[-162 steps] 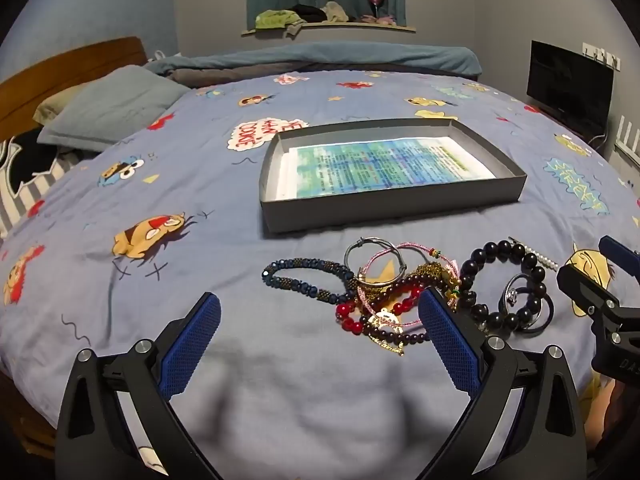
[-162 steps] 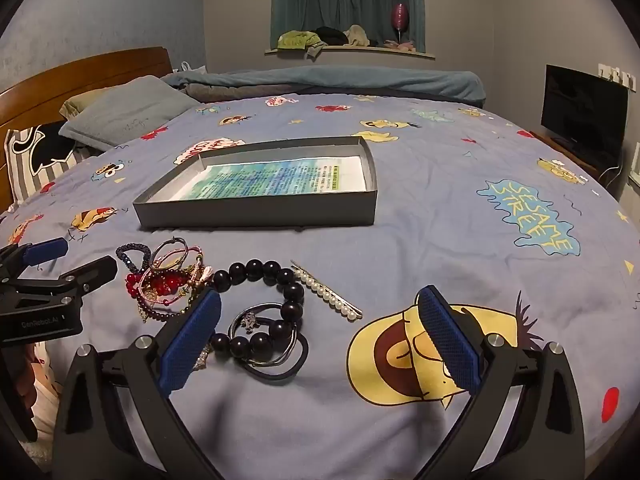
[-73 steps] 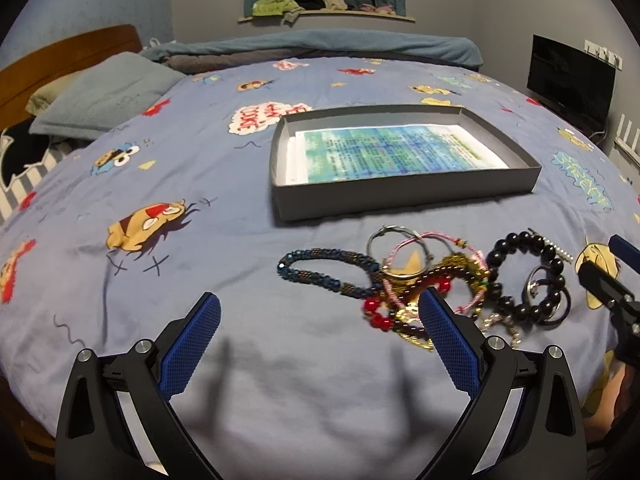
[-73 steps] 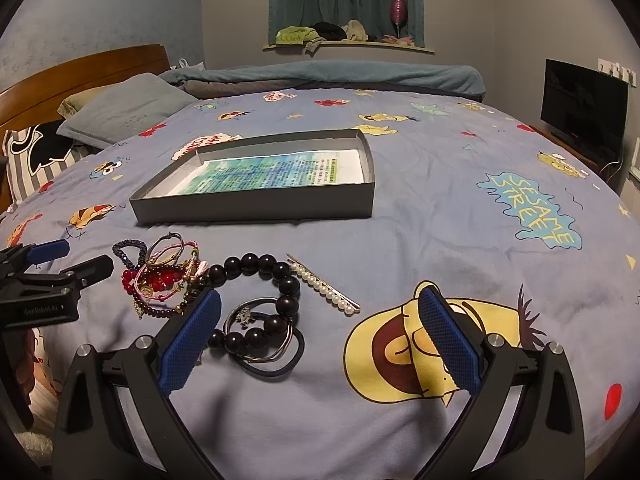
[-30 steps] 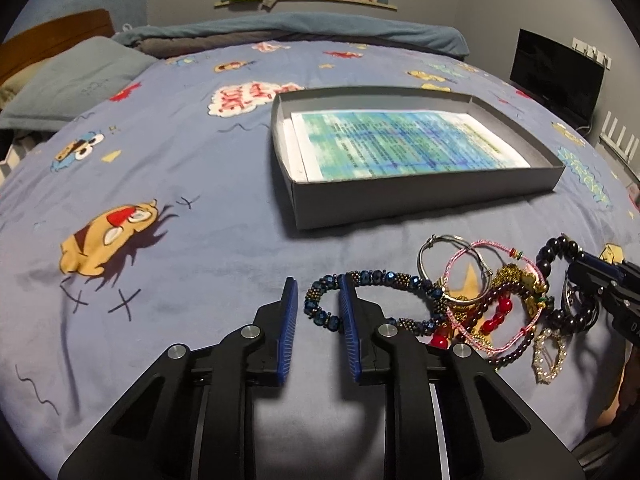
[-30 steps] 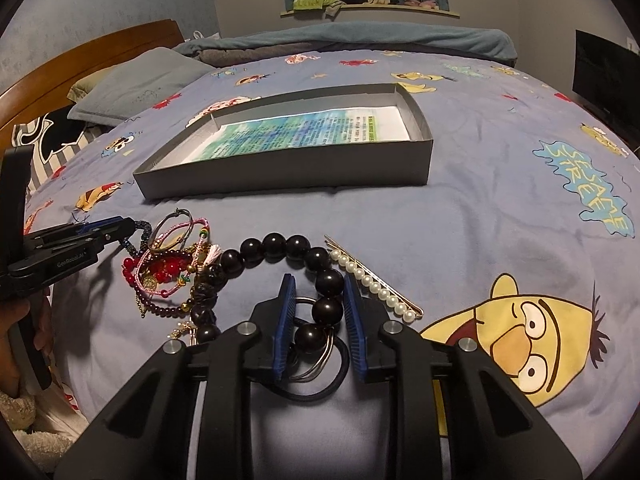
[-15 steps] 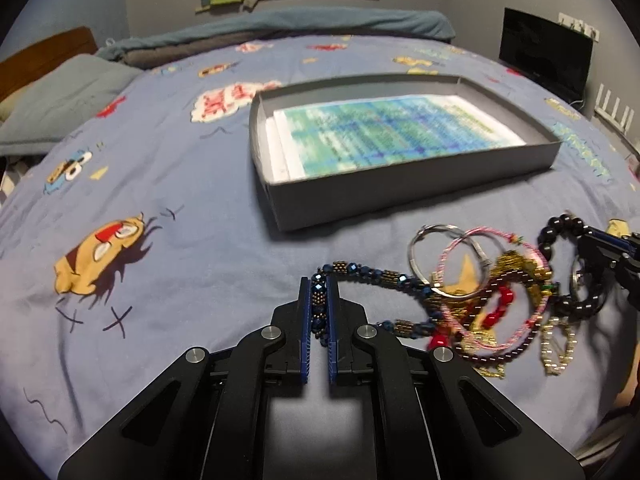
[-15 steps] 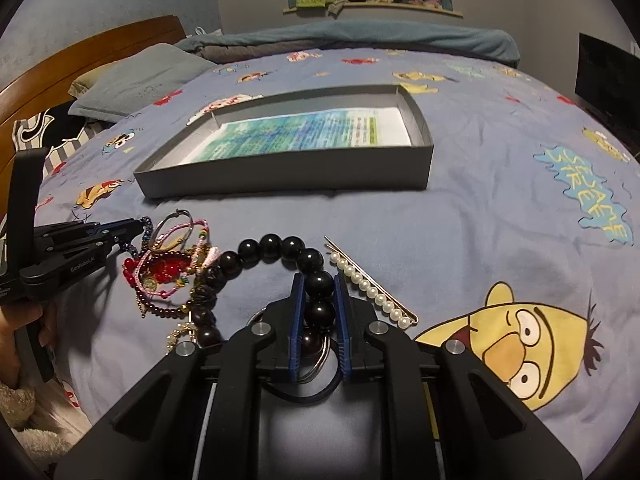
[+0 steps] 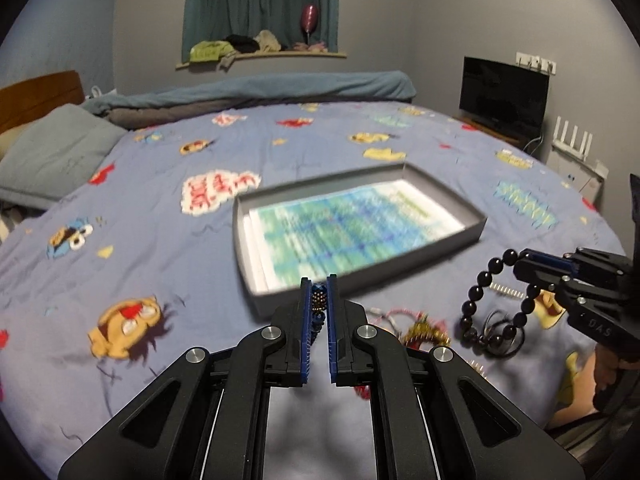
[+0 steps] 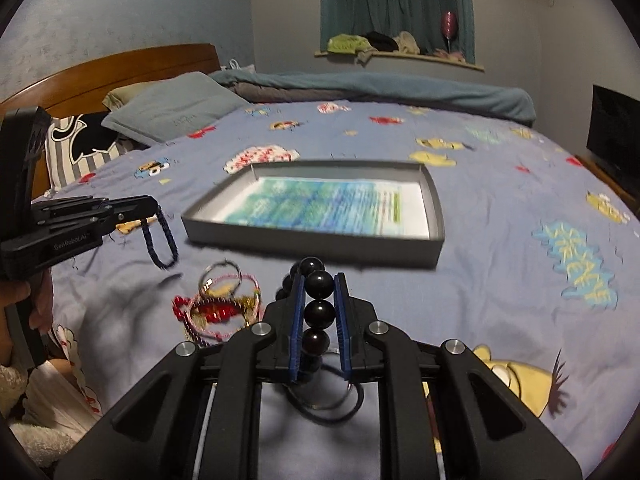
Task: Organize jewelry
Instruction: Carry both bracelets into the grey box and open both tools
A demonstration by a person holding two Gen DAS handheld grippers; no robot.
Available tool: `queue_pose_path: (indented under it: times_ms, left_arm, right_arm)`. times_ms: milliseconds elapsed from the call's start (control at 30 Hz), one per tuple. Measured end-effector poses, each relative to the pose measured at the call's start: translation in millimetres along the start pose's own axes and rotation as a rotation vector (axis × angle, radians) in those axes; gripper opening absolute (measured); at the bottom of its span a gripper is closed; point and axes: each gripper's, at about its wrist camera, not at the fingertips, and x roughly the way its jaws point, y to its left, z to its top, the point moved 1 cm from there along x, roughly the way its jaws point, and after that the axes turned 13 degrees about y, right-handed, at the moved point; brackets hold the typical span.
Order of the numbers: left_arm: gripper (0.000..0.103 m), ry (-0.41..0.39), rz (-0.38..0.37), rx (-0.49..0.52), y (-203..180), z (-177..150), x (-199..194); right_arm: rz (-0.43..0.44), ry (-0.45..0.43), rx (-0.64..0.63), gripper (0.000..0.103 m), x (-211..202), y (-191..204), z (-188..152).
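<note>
A grey tray [image 9: 440, 252] lies on the bed [image 9: 160, 248]. Nearer than the tray, the right hand-held gripper [image 10: 319, 280] is clamped on a black bead bracelet [image 10: 319, 284] lifted off the bed. Left of the tray, the left hand-held gripper [image 9: 319, 280] pinches a dark blue bracelet [image 10: 160, 240] that dangles clear, with tangled bracelets [image 10: 218, 304] lying below.

Your bedsheet [image 10: 500, 216]: periwinkle blue, printed with yellow, red and white cartoon figures. Your tray [image 10: 436, 204]: grey walls, with a blue-green and white sheet inside. Large-bead bracelet [image 10: 319, 285]: glossy black. Small-bead bracelet [image 10: 160, 240]: dark navy. Jewelry heap [image 10: 218, 308]: red, pink, gold, silver. Your tongs: black, blue pads [image 9: 306, 312]. Curtain [image 9: 260, 0]: teal. Headboard [image 10: 132, 64]: brown wood.
</note>
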Motion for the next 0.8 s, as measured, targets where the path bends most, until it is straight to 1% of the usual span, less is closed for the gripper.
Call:
queue_pose_path:
  times_ms: [200,333,500,567,700,800]
  left_arm:
    - [0.008,-0.031,0.004,0.024,4,34,-11]
    - [0.008,-0.033,0.016,0.051,4,60,-4]
    - [0.008,-0.009,0.004,0.062,8,91,20]
    - [0.008,0.014,0.018,0.071,10,102,37]
    - [0.008,0.063,0.025,0.073,14,122,74]
    - [0.008,0.087,0.003,0.079,14,134,96]
  right_arm:
    - [-0.031,-0.056,0.008,0.014,-7,-12,38]
    - [-0.044,-0.066,0.036,0.014,1,-29,69]
    - [-0.039,-0.033,0.053,0.014,29,-45,106]
    - [-0.042,-0.015,0.056,0.014,46,-50,119]
    - [-0.063,0.015,0.052,0.014,79,-54,140]
    - [-0.060,0.021,0.048,0.014,98,-54,152]
